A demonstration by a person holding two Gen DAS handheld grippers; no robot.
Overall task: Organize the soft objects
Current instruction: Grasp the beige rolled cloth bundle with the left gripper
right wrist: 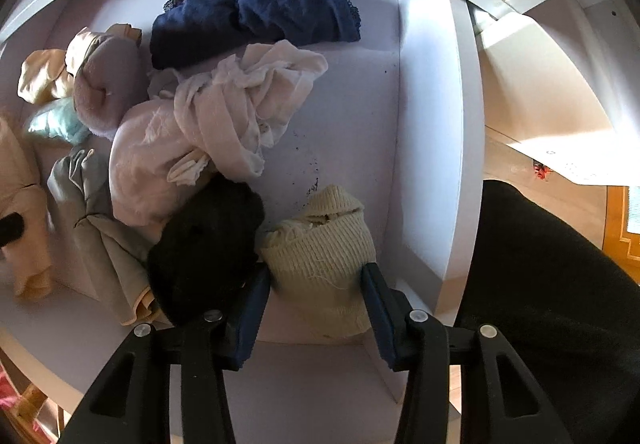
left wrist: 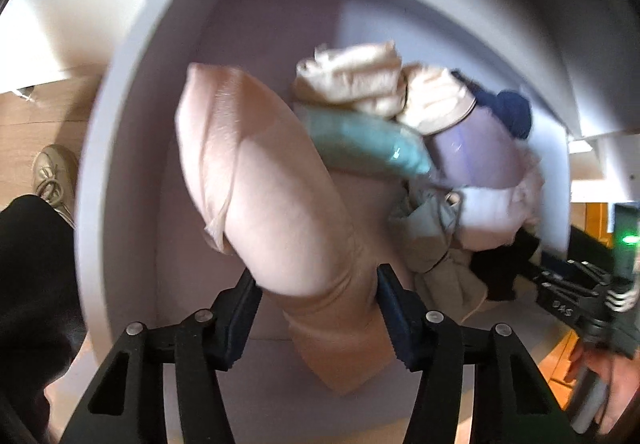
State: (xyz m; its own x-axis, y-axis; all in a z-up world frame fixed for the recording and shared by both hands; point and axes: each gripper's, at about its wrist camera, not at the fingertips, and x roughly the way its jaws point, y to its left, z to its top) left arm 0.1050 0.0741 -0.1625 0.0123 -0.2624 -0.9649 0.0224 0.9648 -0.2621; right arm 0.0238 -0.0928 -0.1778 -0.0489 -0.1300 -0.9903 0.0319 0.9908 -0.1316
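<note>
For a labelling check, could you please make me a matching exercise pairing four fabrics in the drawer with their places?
Column one:
1. navy cloth
2. cream knit
3. black cloth
4. peach cloth

Column two:
A. between the left tongs
B. at the drawer's far wall
C. between the right tongs
D. left of the cream knit, touching it

Pairs: 1-B, 2-C, 3-D, 4-A

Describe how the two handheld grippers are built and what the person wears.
Each gripper, left and right, has black ribbed plastic arms with silver rivets and dark blue pads. Seen from the left wrist, the right unit carries white lettering and a green light. The person wears black trousers and a beige laced shoe.
</note>
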